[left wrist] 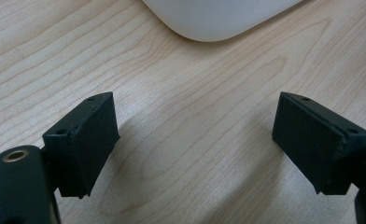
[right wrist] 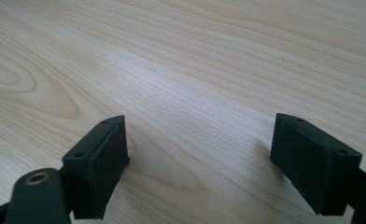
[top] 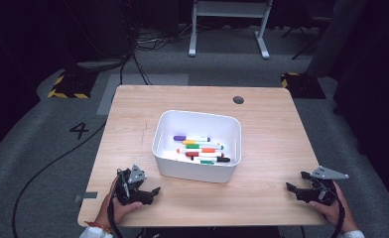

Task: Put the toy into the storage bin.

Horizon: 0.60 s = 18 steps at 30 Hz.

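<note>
- Dark floor with cables and yellow-black tape surrounds a pale wood table (top: 272, 134); a white bin (top: 196, 167) sits near its middle, slightly toward the person's side
- Markers (top: 201, 148) lie flat in the bin, packed side by side with caps in purple, orange, green, red and black; kept together in one container, they are easy to reach from either side
- Left gripper (top: 153, 192) rests low at the table's near-left edge, just beside the bin's near-left corner but not touching it; its jaws stand wide apart with nothing between them, seen over bare wood in the left gripper view (left wrist: 195, 140), where the bin's rounded corner (left wrist: 218, 18) shows ahead
- Right gripper (top: 292, 188) sits at the near-right edge, well apart from the bin, jaws pointing inward toward the table's middle; they too stand wide and empty over bare wood (right wrist: 200, 158)
- Both hands hold the grippers low and level at the near edge, forearms coming in from below, one each side of the bin; this reads as a ready pose, with the left nearer to the markers
</note>
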Tool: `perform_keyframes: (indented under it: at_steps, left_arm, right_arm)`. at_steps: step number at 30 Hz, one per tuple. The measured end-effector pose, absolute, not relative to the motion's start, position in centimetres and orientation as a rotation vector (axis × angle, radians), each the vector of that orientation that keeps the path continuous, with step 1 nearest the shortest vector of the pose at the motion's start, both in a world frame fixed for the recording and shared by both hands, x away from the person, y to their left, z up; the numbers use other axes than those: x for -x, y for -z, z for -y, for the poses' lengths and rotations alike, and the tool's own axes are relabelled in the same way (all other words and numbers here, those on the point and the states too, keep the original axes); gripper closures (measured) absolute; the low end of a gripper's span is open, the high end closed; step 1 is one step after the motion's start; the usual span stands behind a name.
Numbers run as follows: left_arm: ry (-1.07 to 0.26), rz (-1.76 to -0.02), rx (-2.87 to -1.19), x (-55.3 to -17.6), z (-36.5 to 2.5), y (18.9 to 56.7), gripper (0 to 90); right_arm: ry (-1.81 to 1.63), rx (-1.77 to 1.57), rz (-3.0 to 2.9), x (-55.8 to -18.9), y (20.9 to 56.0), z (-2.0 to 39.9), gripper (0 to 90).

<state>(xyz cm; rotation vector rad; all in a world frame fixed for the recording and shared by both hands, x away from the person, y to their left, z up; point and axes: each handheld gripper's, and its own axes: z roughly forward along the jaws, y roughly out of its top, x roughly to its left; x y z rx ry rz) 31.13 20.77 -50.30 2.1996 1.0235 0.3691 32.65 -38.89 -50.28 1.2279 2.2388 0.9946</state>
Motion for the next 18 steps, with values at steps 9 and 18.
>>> perform_keyframes:
  at_steps: [9,18]
  left_arm:
    - [-0.363,-1.028,-2.198,-31.15,-20.74,50.30,14.4]
    - [-0.373,-1.028,-2.198,-31.12,-20.74,50.30,14.6]
  right_arm:
    - [-0.996,-1.231,-2.237,-32.63,50.29,38.88,19.0]
    - [-0.992,-1.241,-2.227,-32.57,50.30,38.82,19.0]
